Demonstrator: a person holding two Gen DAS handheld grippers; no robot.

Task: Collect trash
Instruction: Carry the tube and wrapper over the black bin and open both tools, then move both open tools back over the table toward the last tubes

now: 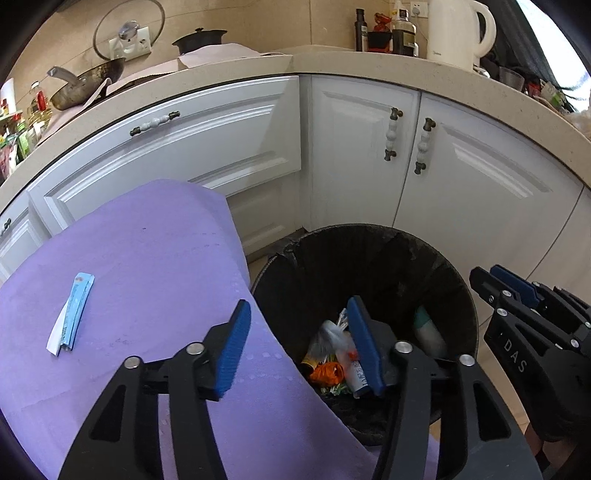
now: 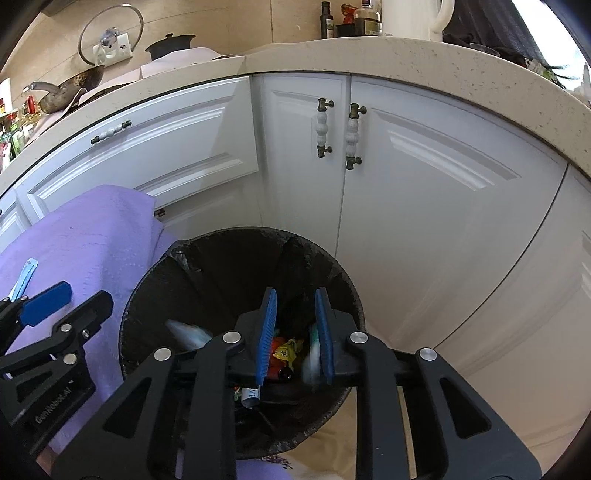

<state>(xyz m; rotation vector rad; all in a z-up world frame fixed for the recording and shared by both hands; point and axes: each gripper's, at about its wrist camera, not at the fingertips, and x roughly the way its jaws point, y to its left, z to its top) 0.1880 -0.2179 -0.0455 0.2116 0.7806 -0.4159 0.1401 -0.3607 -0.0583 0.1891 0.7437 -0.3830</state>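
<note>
Black round trash bin below both grippers already holds wrappers and bottles. Left gripper open wide, empty; right gripper parted, a blurred pale item beside it, possibly dropping. Blue-white paper wrapper remains on purple-clothed table, left of left gripper.

White panelled cabinets curve beneath a speckled beige countertop and beige tiled wall.

Left gripper with jaws spread wide, holding nothing; right gripper with jaws parted more narrowly, also holding nothing; both angled downward, side by side, near each other.
</note>
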